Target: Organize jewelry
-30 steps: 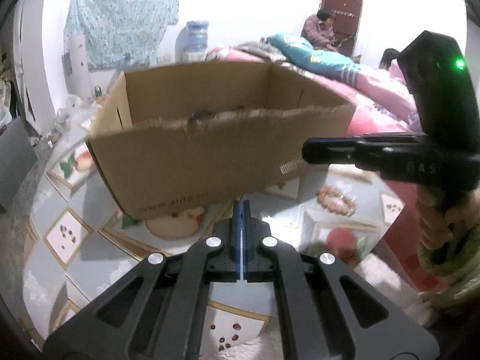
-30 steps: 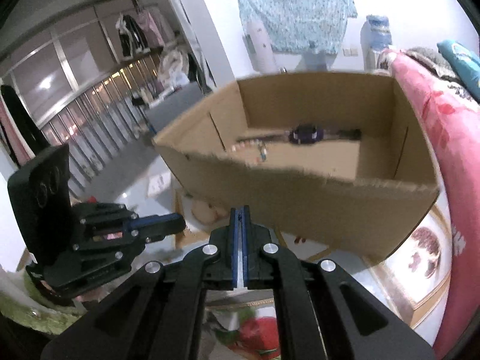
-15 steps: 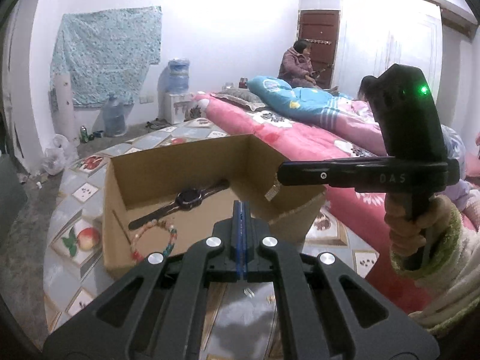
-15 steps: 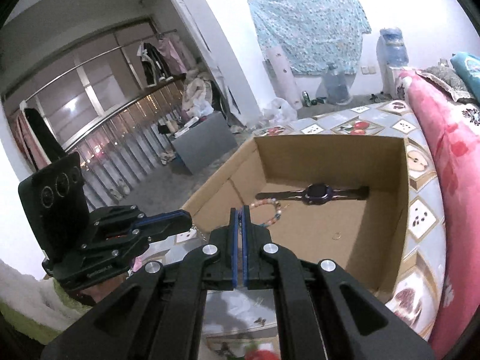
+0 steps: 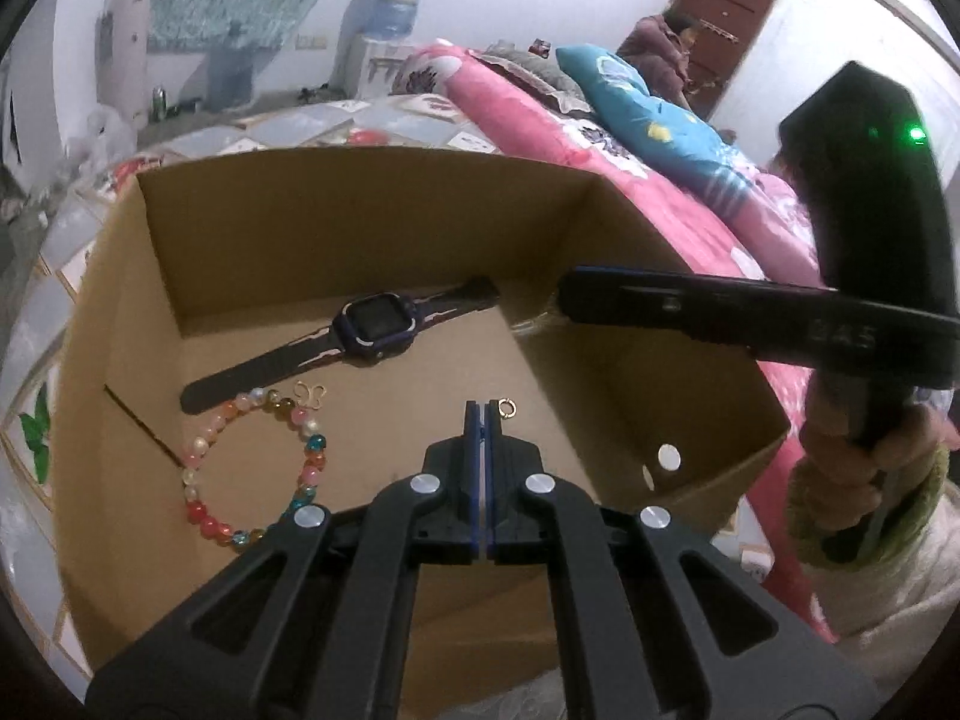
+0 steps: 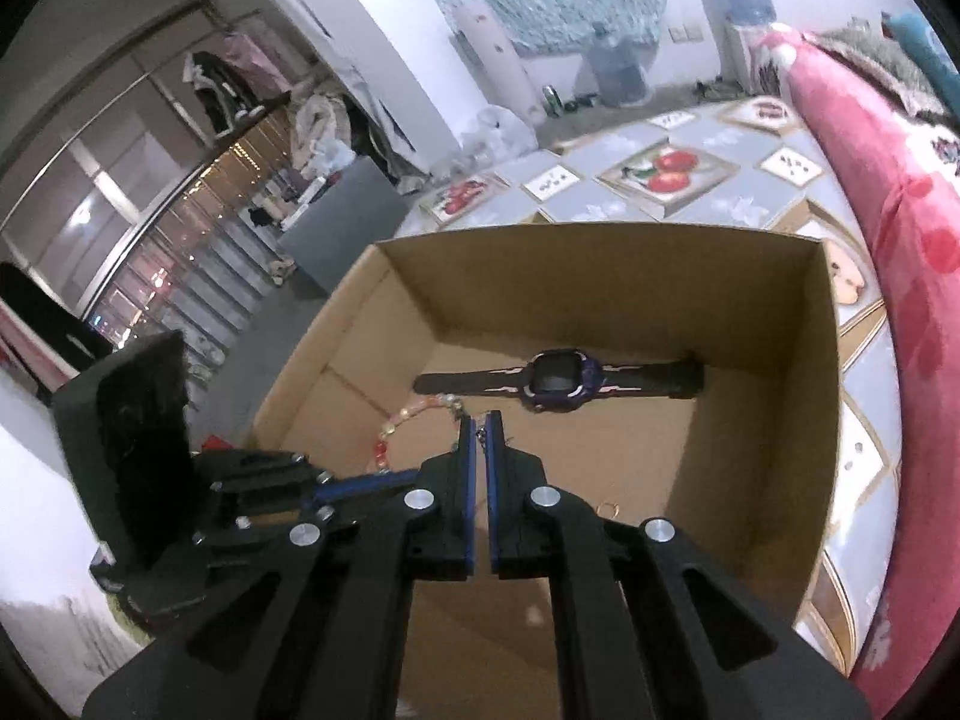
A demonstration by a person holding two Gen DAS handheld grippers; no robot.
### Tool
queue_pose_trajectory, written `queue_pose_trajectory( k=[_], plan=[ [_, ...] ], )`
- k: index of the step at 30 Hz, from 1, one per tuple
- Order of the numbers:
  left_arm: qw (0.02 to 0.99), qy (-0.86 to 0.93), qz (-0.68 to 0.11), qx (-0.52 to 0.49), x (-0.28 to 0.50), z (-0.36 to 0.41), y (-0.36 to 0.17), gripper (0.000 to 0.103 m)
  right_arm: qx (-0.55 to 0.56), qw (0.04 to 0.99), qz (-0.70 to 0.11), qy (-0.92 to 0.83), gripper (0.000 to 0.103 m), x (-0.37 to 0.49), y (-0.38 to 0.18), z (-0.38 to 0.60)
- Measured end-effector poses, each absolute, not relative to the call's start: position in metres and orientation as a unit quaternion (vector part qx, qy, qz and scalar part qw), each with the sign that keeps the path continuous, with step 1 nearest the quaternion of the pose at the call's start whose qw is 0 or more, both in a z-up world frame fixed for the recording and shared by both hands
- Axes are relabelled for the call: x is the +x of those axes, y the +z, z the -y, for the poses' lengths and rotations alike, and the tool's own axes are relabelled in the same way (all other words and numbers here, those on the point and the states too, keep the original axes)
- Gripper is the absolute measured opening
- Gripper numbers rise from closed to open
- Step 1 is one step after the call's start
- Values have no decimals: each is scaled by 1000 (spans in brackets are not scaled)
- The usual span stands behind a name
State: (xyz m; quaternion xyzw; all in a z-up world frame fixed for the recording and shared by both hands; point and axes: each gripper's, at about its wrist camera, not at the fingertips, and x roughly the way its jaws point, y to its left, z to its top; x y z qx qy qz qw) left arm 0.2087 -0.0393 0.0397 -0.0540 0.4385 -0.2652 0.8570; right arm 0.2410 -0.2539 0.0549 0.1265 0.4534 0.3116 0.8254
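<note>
The left claw (image 5: 482,414), jaws together on a fine chain with a small gold ring (image 5: 507,407) at its tip, and the right claw (image 6: 478,429), closed on the same thin chain, hang over an open cardboard box (image 5: 372,204). Inside lie a dark smartwatch (image 5: 375,327) and, touching its strap, a coloured bead bracelet (image 5: 252,468). The box stands on a fruit-patterned floor mat (image 6: 666,171) beside a pink-quilted bed (image 6: 888,192).
</note>
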Motion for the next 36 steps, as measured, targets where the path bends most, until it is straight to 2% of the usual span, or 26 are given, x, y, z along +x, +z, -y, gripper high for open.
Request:
queue_pose_trajectory(
  k=[3, 6, 11, 13, 17, 19, 21, 23, 25, 31, 36],
  plan=[
    [861, -255, -437, -55, 211, 37, 38, 17, 138, 822, -458, 310, 4, 248, 49, 254],
    [861, -245, -442, -60, 214, 33, 36, 26, 142, 822, -458, 307, 5, 250, 44, 256],
    [864, -226, -445, -73, 218, 25, 38, 30, 148, 828, -447, 305, 5, 247, 48, 264],
    [869, -218, -437, -75, 214, 21, 43, 37, 149, 832, -438, 306, 5, 242, 53, 267],
    [883, -212, -411, -74, 197, 14, 61, 43, 149, 849, -398, 314, 5, 216, 74, 278],
    [898, -211, -381, -68, 176, 8, 75, 51, 147, 861, -367, 321, 6, 193, 87, 286],
    [909, -216, -352, -59, 154, 3, 86, 57, 142, 871, -337, 328, 18, 169, 99, 292],
    [916, -224, -328, -52, 128, -3, 94, 63, 129, 885, -303, 330, 24, 138, 107, 300],
    [920, -229, -315, -47, 106, -9, 97, 67, 110, 893, -281, 332, 26, 107, 109, 304],
    [919, -229, -317, -40, 54, -20, 78, 70, 98, 888, -314, 320, 28, 53, 77, 303],
    [910, -217, -354, -13, 40, -3, 38, 70, 154, 851, -396, 310, 27, 40, 15, 286]
  ],
)
